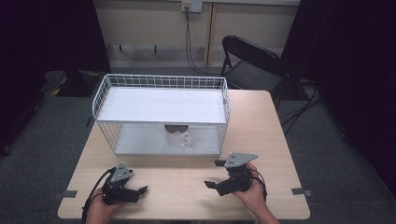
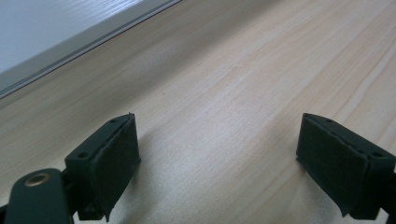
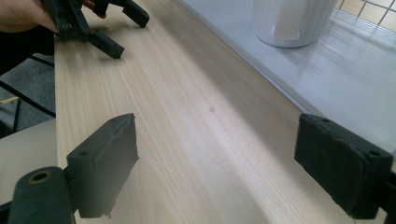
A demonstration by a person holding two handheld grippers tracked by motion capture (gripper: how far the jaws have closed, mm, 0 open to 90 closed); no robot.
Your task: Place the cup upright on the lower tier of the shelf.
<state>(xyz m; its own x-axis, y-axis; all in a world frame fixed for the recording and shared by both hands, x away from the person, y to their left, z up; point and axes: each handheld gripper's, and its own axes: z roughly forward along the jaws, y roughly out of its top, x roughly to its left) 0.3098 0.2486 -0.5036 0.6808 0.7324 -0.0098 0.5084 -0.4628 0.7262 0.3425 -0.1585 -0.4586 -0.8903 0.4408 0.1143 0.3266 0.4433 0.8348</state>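
A white wire rack (image 1: 161,81) with two shelves stands across the back half of the wooden table (image 1: 261,140). A white mug (image 1: 176,136) stands upright on the rack's lower shelf (image 1: 140,140), handle toward the front right. My left gripper (image 1: 135,184) rests near the table's front left, open and holding nothing. My right gripper (image 1: 214,174) is at the front right, open and holding nothing, in front of the mug. The left gripper view has the open left gripper (image 2: 219,140) over bare wood. The right gripper view has the open right gripper (image 3: 217,140), the mug (image 3: 289,23) and the left gripper (image 3: 107,23) farther off.
A black folding chair (image 1: 252,60) stands behind the table's far right corner. A cable (image 1: 189,42) hangs from a wall socket. Grey tape marks (image 1: 299,191) sit at the table's side edges. The rack's base edge (image 2: 70,44) lies ahead of the left gripper.
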